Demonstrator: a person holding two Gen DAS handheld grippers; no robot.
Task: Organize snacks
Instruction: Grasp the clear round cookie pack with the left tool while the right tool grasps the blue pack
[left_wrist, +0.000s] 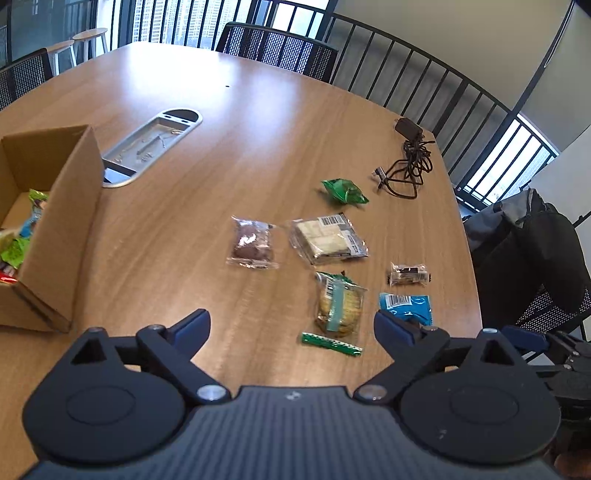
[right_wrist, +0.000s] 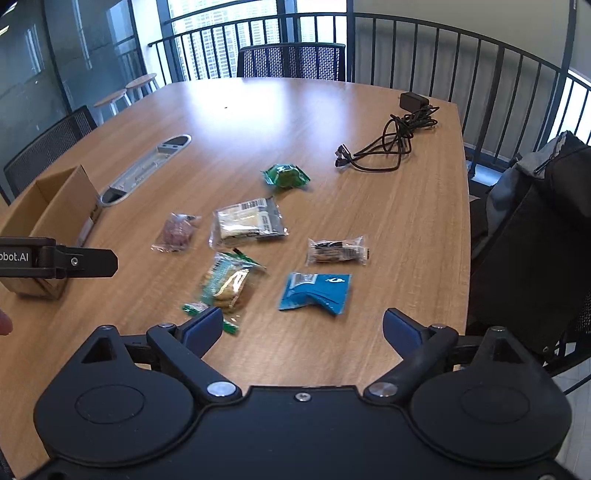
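Your left gripper (left_wrist: 291, 323) hangs above the wooden table (left_wrist: 207, 110), jaws spread wide, nothing between them. Your right gripper (right_wrist: 303, 325) is the same: jaws spread, nothing pinched.

Cardboard box (left_wrist: 62, 221) sits at the left edge of the table, open at the top. Inside it, several wrapped snacks (left_wrist: 22, 236) lie piled: green, light blue and red wrappers show; how many, you cannot tell. From the right wrist view the box interior is hidden behind its wall.

Loose on the table, well apart from the box:
- clear pack with a brown cake (left_wrist: 252, 243)
- clear pack of pale bars (left_wrist: 327, 238) with a barcode, just beside it
- green wrapped snack (left_wrist: 343, 191), farther out
- small dark bar in clear wrap (left_wrist: 408, 275)
- blue packet (left_wrist: 406, 304), near your left gripper's right finger
- cookie pack (left_wrist: 339, 306) with green trim, nearest the fingertips in both views

A black cable with adapter (left_wrist: 406, 162) lies coiled near the table's far right edge. A grey cable tray (left_wrist: 151, 147) is set into the tabletop beside the box.
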